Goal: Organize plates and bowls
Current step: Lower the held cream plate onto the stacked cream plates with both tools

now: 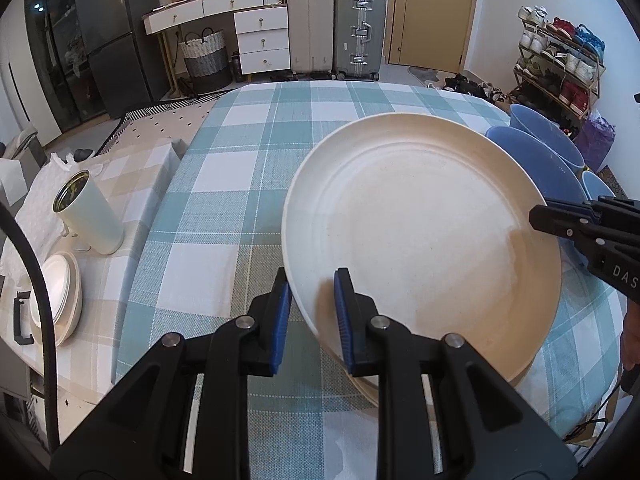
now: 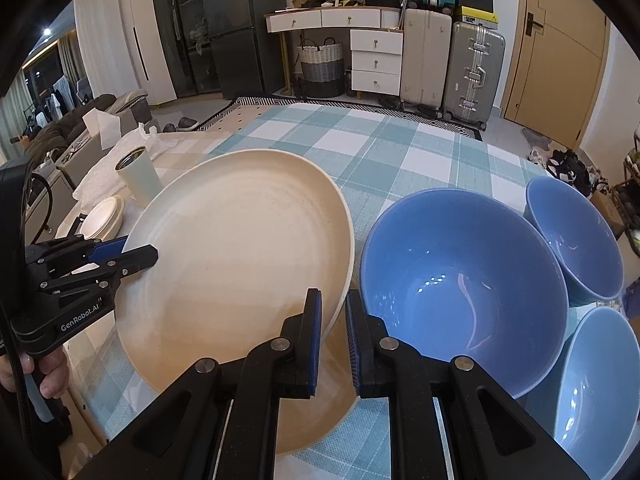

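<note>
Cream plate point(image 1: 420, 236), round and wide with a raised rim and faint rings in its well, is lifted and tilted over the checked tablecloth point(image 1: 224, 184), carried between both tools. Under its near edge a second cream plate point(image 2: 316, 412) lies flat on the cloth. The left gripper point(image 1: 311, 320) is clamped on the plate's near rim, one blue pad point(image 1: 345, 320) above the well and the other pad below the edge. The right gripper point(image 2: 333, 340) is likewise clamped on the opposite rim, its blue pads closed on either side of the edge; from the left wrist view its black fingers reach in over the right side of the plate. Just beside the plate on the right stands a large blue bowl point(image 2: 460, 284), open and glossy, with two smaller blue bowls point(image 2: 576, 240) close behind and beside it. Farther left, on a beige checked cloth, sit a stack of small white dishes point(image 1: 60, 292) and a pale green cup point(image 1: 90, 210). Beyond the table stand suitcases point(image 1: 336, 28).
</note>
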The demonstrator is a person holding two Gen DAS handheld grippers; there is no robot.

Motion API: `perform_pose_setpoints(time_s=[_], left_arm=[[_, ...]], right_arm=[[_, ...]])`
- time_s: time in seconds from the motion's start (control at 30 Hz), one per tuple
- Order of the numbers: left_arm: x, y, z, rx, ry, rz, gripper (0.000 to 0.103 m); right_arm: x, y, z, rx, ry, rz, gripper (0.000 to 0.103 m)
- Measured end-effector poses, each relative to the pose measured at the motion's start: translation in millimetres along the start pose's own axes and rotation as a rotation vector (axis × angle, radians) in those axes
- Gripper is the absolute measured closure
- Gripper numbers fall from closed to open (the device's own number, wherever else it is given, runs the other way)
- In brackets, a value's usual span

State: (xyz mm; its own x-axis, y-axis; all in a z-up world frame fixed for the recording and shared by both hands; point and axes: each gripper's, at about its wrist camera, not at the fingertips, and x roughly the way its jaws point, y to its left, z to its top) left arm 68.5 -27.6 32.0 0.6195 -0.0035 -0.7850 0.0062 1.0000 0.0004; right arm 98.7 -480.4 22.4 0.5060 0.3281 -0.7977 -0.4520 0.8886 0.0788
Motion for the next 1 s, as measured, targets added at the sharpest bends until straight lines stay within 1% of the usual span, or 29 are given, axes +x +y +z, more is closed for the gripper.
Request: perform_pose_setpoints(time_s=[0.27, 1.0], left_arm=[[-1, -1, -6, -0.002, 0.008, -0.009, 0.085], [8, -17, -23, 0.047, 0.035, 0.011, 0.085]], right_arm=[[-4, -1, -10, 0.012, -0.016, 0.004, 0.091], [-4, 1, -45, 0.022, 0.003, -0.016, 0.090]])
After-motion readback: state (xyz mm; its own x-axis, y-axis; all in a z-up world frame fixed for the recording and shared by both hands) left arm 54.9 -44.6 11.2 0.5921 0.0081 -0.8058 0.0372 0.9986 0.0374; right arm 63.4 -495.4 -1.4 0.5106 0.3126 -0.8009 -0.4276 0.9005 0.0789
